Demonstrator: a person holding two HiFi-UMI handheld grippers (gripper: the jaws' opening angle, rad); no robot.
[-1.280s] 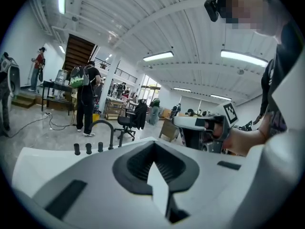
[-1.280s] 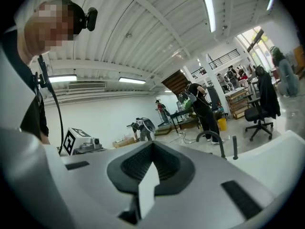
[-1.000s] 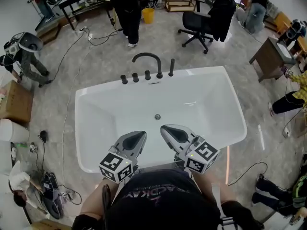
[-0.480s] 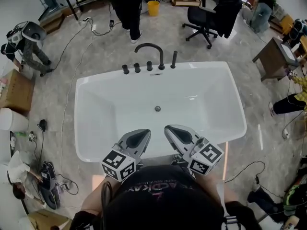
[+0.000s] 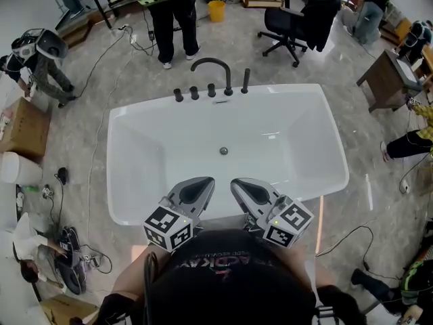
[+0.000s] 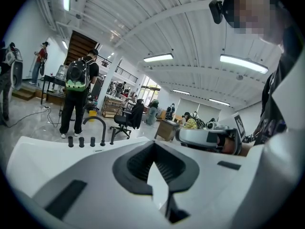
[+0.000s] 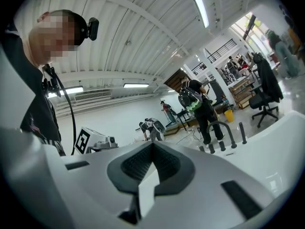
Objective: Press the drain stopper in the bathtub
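Centrally on the floor of the white bathtub (image 5: 295, 91), somewhat nearer the far rim where the black faucet (image 5: 211, 66) is mounted, the drain stopper (image 5: 223, 151) is seen as a small round disc, lying flat and facing up; no long axis can be told. The left gripper (image 5: 203, 182) and right gripper (image 5: 237, 183) are held side by side over the near rim, well apart from the stopper and pointed toward the far rim. Each gripper's jaws are pressed together with nothing between them.

I can read nothing: the print on the person's shirt (image 5: 223, 276) is blurred; the left gripper (image 5: 206, 181) and right gripper (image 5: 235, 182) cubes show only patterns
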